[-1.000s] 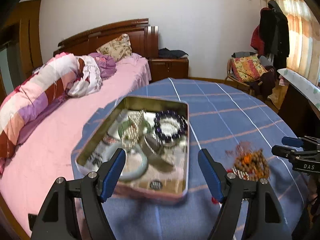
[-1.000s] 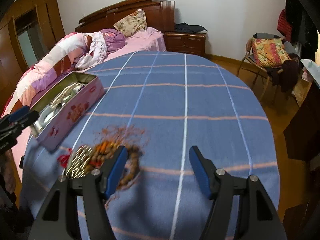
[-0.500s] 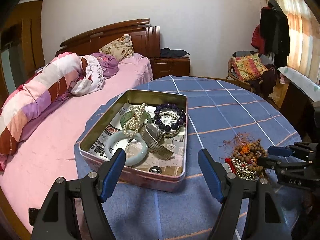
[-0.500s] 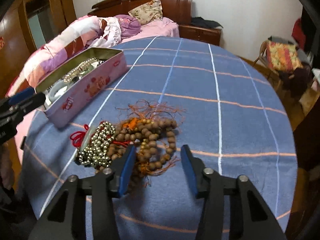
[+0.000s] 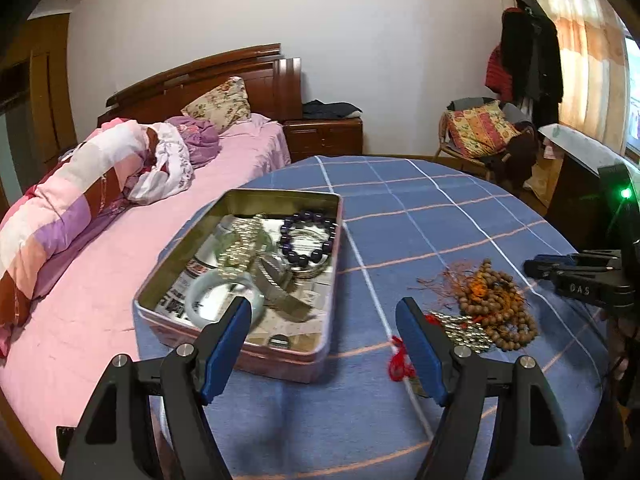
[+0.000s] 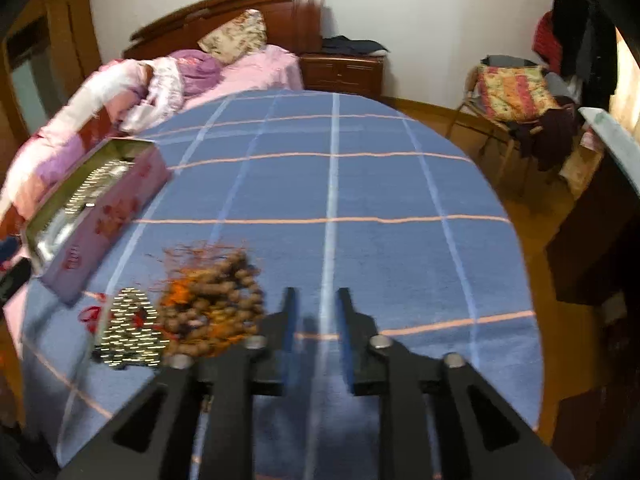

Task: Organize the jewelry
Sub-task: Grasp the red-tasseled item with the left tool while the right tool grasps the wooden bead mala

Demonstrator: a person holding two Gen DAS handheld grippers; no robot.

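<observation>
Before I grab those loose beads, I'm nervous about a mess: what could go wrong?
1. The wooden beads lie tangled with orange threads and the silver piece; lifting one may drag the other.
2. The right gripper is nearly closed beside the pile, holding nothing; it may miss.
3. The tin is crowded.

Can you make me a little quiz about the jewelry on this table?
1. True or false: the purple bead bracelet lies inside the tin box.
2. Which gripper has its jaws opened wider: A) left gripper or B) right gripper?
3. Fill in: the brown bead necklace lies on the blue ____.

Key: 1. True. 2. A; the right one's jaws are nearly together with nothing between them. 3. Tablecloth.
</observation>
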